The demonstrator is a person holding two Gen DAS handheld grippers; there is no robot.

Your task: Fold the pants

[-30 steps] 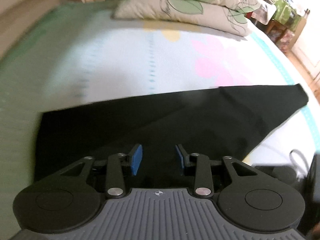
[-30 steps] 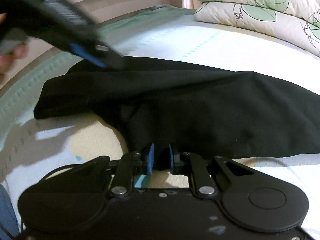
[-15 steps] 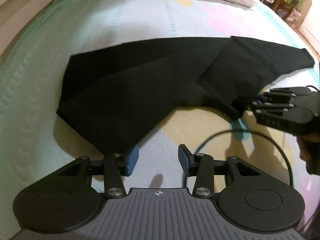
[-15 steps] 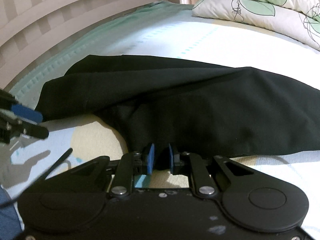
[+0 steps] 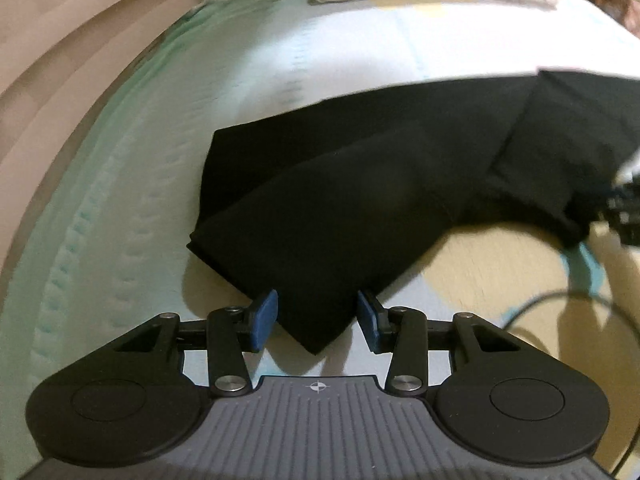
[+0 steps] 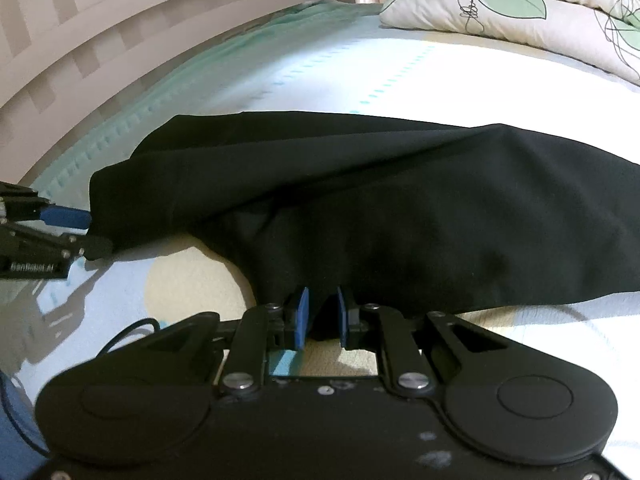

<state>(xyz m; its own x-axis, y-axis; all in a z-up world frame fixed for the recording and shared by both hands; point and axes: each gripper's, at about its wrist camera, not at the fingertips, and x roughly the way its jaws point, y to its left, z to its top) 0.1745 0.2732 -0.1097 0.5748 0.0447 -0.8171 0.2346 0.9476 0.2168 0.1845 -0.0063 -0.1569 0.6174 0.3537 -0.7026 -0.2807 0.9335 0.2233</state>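
Note:
Black pants (image 5: 360, 208) lie folded lengthwise across the bed; they also show in the right wrist view (image 6: 400, 208). My left gripper (image 5: 318, 322) is open, its blue pads either side of a pointed corner of the pants, not pinching it. It also shows at the left edge of the right wrist view (image 6: 76, 232). My right gripper (image 6: 320, 316) is shut on the pants' near edge, with cloth bunched between the blue pads. It shows blurred at the right edge of the left wrist view (image 5: 624, 208).
The bed sheet (image 6: 360, 72) is pale with green border and flower prints. Leaf-print pillows (image 6: 520, 4) lie at the head. A slatted wooden bed frame (image 6: 120, 28) runs along the far side. A black cable (image 5: 560, 304) lies on the sheet.
My left gripper moved down and forward to the corner of the pants, which now sits between its open pads. My right gripper held its grip and stayed in place.

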